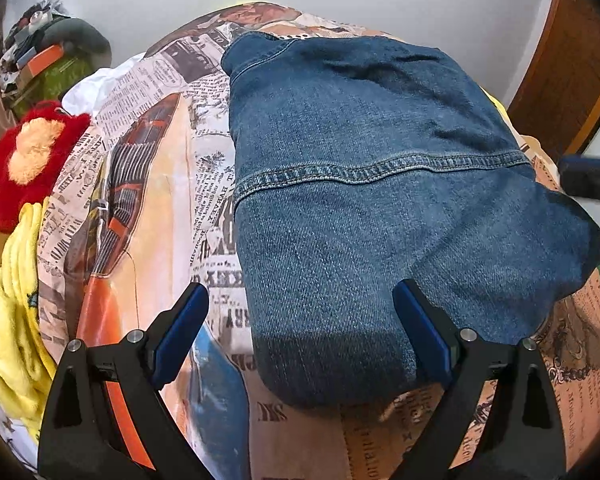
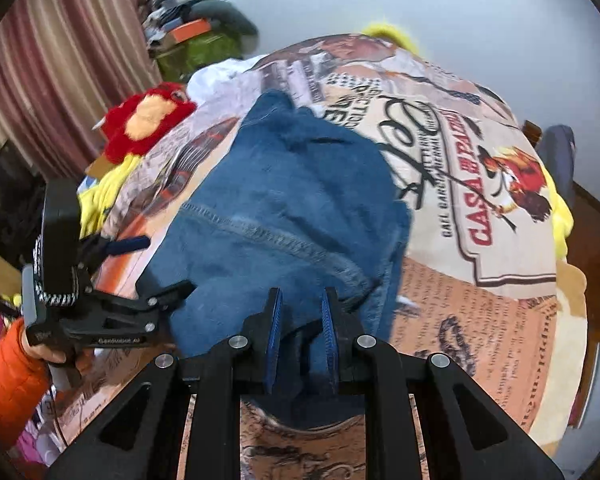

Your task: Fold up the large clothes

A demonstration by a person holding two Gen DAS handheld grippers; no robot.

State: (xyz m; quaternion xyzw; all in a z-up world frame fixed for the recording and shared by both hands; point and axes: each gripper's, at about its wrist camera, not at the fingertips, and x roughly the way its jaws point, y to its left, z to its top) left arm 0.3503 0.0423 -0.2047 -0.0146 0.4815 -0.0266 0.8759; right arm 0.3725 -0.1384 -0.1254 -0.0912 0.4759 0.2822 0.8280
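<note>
Two hand-held grippers work our denim jacket mid-bed: the left hand-held gripper released over its near edge, the right hand-held gripper clenched on a thick fold; denim looks heavy and stiff, so we would grab seams.

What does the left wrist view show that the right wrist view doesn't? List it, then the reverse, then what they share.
Only the left wrist view: the left tool from behind, open above the denim garment.

Only the right wrist view: the right tool shut on a denim fold, an orange sleeve, a striped curtain, and the red "CASA" print.

Both: the denim, the printed bedspread, the red plush toy, yellow fabric.
</note>
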